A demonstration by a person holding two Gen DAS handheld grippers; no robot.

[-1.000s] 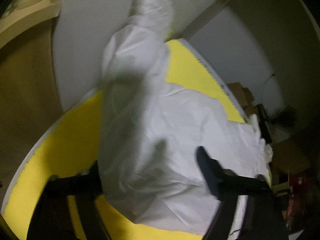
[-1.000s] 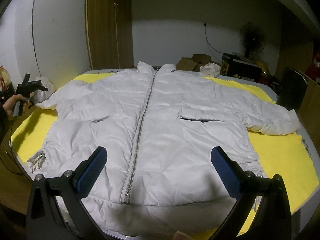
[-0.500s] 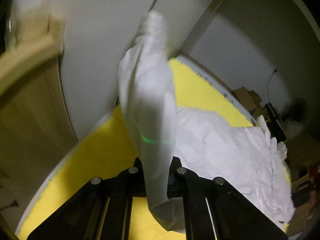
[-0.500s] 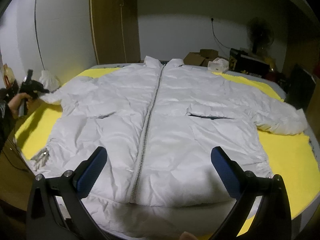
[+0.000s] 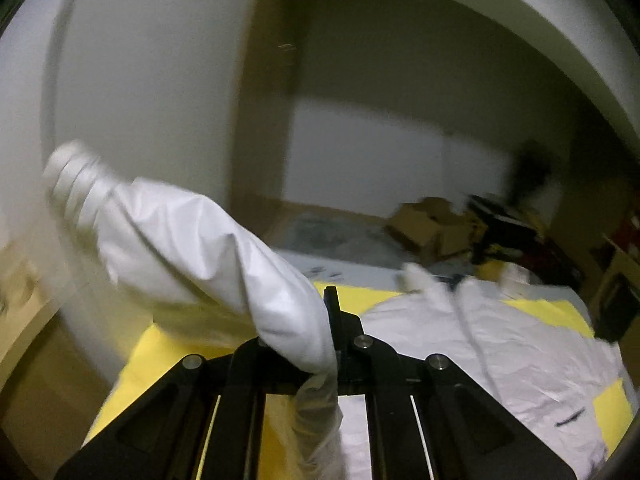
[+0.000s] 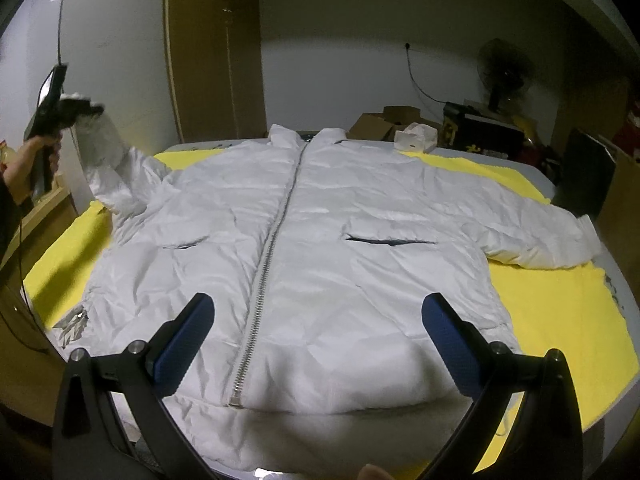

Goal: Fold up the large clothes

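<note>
Leftmost in the right wrist view, a hand (image 6: 28,168) grips the black handle of the left gripper (image 6: 78,110), raised well above the bed edge. Its jaws are clamped tight on the end of the left sleeve (image 6: 108,160), which rises off the cover as a puffy, crinkled tube. From the left wrist view the same sleeve (image 5: 208,256) bulges out of the pinched black fingers (image 5: 332,320), smooth and slightly glossy, ending in a ribbed knit cuff (image 5: 76,184) blurred at the far left.

Next comes the white padded jacket (image 6: 320,240), lying flat and face up on a yellow, towel-like cover (image 6: 560,312) over the bed (image 6: 536,168). Its shell is thin, wrinkled and faintly shiny. A metal zipper (image 6: 272,248) runs straight down the middle, closed, from the stand-up collar to the hem. Two dark slit pockets sit either side of it.

Further right, the other sleeve (image 6: 540,236) lies stretched out on the cover, with its cuff at the bed's edge.

Nearest the camera, the right gripper (image 6: 320,340) hangs above the hem, its blue textured pads (image 6: 448,340) spread wide with nothing between them.
</note>
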